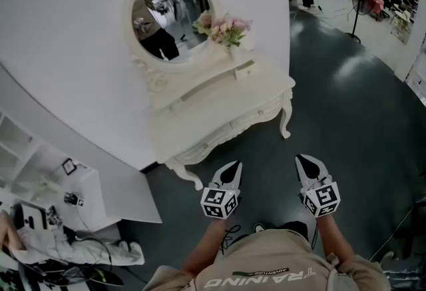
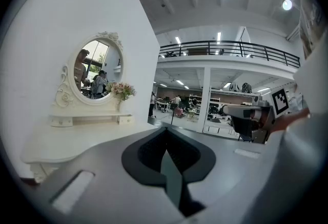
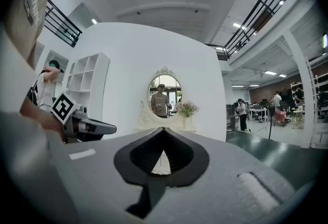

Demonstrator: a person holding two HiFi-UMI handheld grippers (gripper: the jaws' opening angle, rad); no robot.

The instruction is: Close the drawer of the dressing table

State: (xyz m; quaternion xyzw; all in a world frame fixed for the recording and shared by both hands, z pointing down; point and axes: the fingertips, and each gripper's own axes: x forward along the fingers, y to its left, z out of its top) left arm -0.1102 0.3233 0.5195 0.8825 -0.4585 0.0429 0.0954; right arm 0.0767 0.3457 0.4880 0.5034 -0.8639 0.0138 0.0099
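Firstly, head view: left gripper [image 1: 237, 164] and right gripper [image 1: 299, 158] are hovering, jaws clenched on nothing; dressing table [image 1: 219, 106] is standing ahead of both tips, well apart, its drawer [image 1: 256, 114] looking flush. Left gripper view: dressing table is showing left of the pressed-together jaws. Right gripper view: dressing table is sitting dead ahead beyond them.

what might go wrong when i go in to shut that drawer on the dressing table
1. The small upper drawer, which seems to stick out a little, sits right beside the flowers. A wide or sloppy push there may knock them over.
2. The left gripper and right gripper are both shut and well short of the dressing table. A hard shove on arrival could rock it on its slim curved legs.
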